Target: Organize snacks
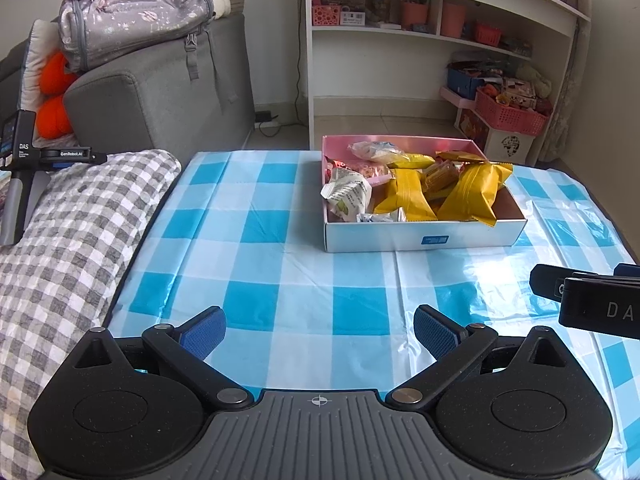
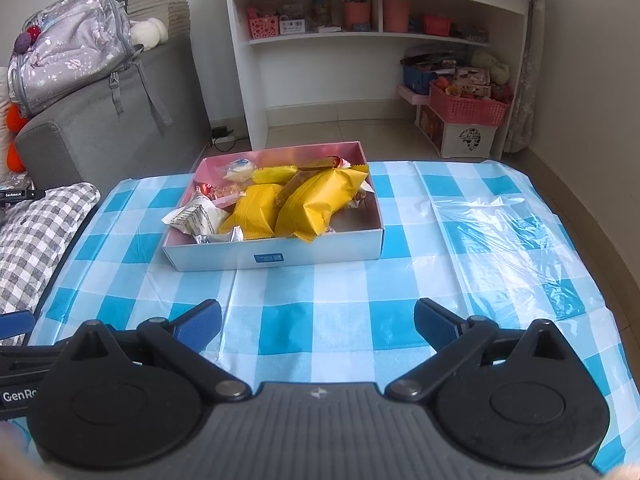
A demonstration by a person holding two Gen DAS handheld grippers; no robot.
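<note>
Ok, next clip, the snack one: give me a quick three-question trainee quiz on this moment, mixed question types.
1. True or false: the left gripper holds a snack packet.
2. Multiple choice: where are the snacks?
A) spread over the tablecloth
B) piled in the open box
C) on the white shelf
3. Fill in the missing word: the two biggest packets in the box are ____ in colour.

Key
1. False. Its jaws stand wide apart with only the checked tablecloth between them; the right gripper is the same.
2. B. All visible packets lie inside the box, which stands on the tablecloth.
3. Yellow.
</note>
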